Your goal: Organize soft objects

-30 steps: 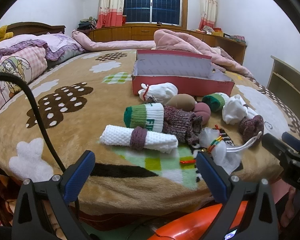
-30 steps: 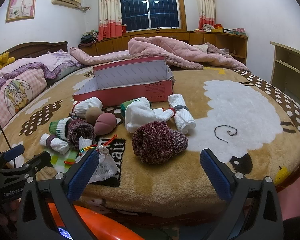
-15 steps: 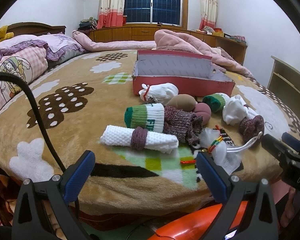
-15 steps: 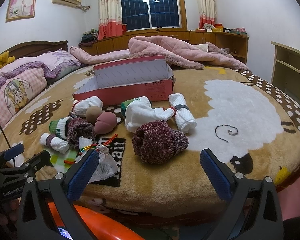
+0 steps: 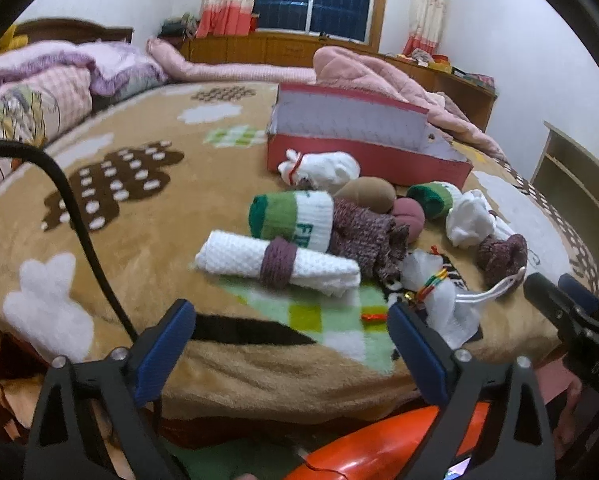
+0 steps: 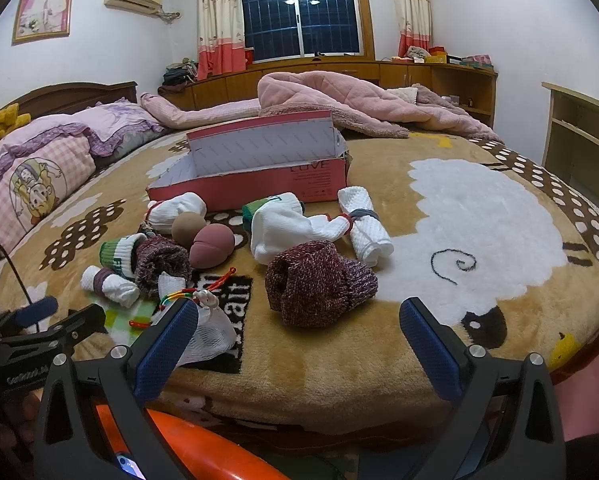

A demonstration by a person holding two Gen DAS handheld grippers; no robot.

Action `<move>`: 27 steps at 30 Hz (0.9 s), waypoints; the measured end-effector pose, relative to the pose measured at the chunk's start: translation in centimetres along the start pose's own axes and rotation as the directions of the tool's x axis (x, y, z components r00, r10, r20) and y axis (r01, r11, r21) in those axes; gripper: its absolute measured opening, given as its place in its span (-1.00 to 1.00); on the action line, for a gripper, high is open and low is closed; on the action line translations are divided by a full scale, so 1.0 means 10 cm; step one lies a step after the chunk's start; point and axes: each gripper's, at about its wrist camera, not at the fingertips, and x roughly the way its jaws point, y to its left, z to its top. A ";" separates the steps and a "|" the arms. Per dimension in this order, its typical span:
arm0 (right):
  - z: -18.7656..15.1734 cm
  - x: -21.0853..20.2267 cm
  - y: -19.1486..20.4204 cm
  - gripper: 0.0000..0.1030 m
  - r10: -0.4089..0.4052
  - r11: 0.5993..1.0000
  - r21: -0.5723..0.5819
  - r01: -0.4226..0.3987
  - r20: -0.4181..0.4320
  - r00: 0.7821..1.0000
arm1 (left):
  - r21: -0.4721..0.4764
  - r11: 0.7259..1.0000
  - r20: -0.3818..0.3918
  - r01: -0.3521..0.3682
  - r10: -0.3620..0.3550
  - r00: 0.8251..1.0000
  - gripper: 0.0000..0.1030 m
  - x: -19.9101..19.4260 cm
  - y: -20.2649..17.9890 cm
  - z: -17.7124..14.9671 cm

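Soft objects sat clustered on the bed blanket (image 6: pixel 439 344), near its front edge, all short of the pink box (image 6: pixel 259 184). Left gripper (image 5: pixel 287 340) and right gripper (image 6: pixel 297 332) both hung off the front edge, jaws spread wide, holding nothing.

Nearest the edge: white mesh pouch (image 6: pixel 207 332) just beyond the right gripper's left finger, and maroon knit hat (image 6: pixel 319 284), opening facing left. Right of the hat, open blanket ran out to the bed's right edge. White towel roll (image 5: pixel 277 262) with a purple band lay nearest the left gripper, long axis left-right, slightly tilted. Left of it was bare blanket.

Behind: green-and-white sock roll (image 5: pixel 291 220) touching a purple knit piece (image 5: pixel 363 236), axis left-right, green cuff pointing left. Second banded white roll (image 6: pixel 365 230) lay with its axis running near to far. Brown ball (image 6: pixel 187 228) and pink ball (image 6: pixel 213 244) touched each other. White sock bundle (image 6: pixel 177 210) lay just in front of the box.

Against the frame a second back, the left view sat closer and lower over the blanket, and blurred; objects unmoved.
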 end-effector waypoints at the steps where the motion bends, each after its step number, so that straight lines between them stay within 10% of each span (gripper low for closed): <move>1: -0.01 0.02 0.01 0.99 0.004 1.000 0.000 -0.004 0.000 1.000 | -0.011 1.000 -0.009 0.005 -0.005 1.000 0.88 0.01 0.03 0.00; 17: 0.36 0.12 -0.62 0.99 0.082 0.995 0.066 -0.080 -0.027 0.996 | 0.042 0.996 -0.018 0.077 -0.077 0.997 0.33 -0.09 0.20 0.20; 27: 0.46 0.15 -0.84 0.86 0.171 0.982 0.094 -0.164 -0.068 0.983 | 0.025 0.991 -0.080 0.132 -0.130 0.988 0.33 0.16 0.33 0.32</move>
